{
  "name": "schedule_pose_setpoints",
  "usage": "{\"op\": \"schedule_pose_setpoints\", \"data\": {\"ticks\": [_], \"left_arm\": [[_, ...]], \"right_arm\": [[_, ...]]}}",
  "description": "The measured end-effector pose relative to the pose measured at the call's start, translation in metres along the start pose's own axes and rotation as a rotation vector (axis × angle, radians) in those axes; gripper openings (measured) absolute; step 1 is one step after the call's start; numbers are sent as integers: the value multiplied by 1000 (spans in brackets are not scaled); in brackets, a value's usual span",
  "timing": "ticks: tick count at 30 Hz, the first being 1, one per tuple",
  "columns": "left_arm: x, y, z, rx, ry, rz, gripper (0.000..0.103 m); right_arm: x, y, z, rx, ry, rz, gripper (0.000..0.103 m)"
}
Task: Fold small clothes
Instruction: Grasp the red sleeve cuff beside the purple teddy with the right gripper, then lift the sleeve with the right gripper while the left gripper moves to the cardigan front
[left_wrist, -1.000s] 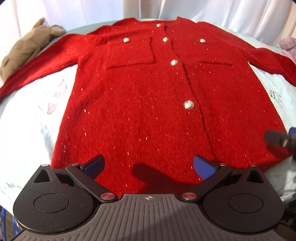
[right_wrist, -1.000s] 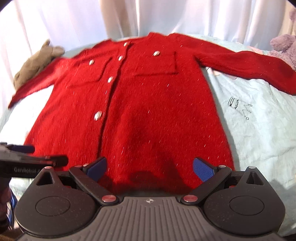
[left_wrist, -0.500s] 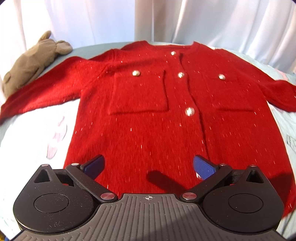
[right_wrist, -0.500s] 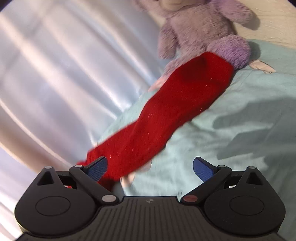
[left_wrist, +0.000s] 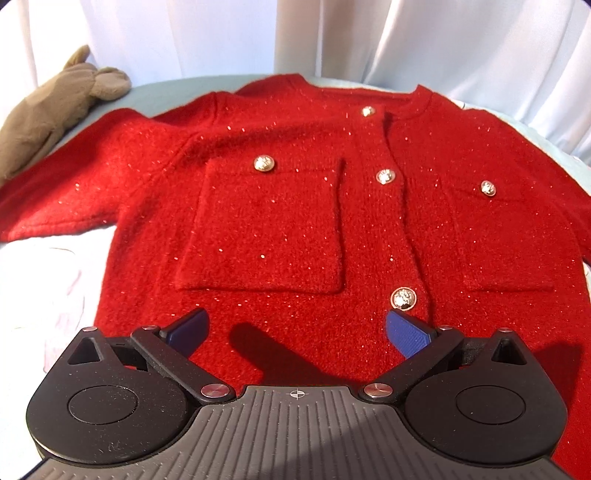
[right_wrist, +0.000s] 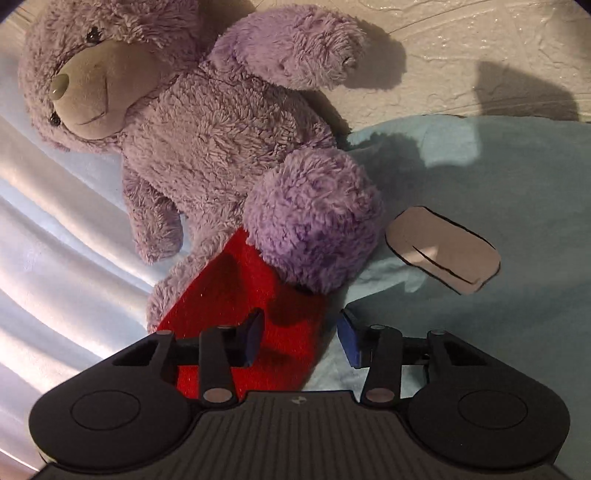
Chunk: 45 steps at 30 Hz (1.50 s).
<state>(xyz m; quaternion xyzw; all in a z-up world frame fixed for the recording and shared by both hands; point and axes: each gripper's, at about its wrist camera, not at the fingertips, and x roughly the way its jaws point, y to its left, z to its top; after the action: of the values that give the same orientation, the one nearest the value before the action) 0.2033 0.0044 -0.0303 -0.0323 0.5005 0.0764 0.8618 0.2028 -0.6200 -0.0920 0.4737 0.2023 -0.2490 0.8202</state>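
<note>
Within the last second the right gripper has swung away from the cardigan's hem and out to the end of the right sleeve, near the surface's right edge by the wall. Its fingers, narrowed from their wide spread 0.5 s ago, now bracket the sleeve's edge on the blue sheet, though I cannot tell whether they touch the knit yet. The purple teddy bear rests 1 foot on the cuff, so lifting the sleeve will probably drag or tip the toy.

The left gripper has advanced from the hem up over the chest of the red cardigan, which lies flat and buttoned on the surface, its left sleeve reaching towards the brown plush at the left edge. Its fingers are spread wide and hold nothing.

No fold is made yet; a sleeve fold inward looks next.
</note>
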Motion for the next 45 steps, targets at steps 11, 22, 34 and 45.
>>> {"op": "schedule_pose_setpoints", "data": {"ticks": [11, 22, 34, 45], "left_arm": [[20, 2, -1, -15, 52, -10, 103], [15, 3, -11, -10, -13, -26, 103], [0, 20, 22, -103, -58, -344, 103], [49, -52, 84, -97, 74, -692, 103]], "right_arm": [[-32, 59, -6, -248, -111, 57, 13], [-110, 245, -154, -707, 59, 734, 15], [-66, 196, -242, -782, 534, 527, 71], [-85, 145, -215, -594, 480, 422, 73]]}}
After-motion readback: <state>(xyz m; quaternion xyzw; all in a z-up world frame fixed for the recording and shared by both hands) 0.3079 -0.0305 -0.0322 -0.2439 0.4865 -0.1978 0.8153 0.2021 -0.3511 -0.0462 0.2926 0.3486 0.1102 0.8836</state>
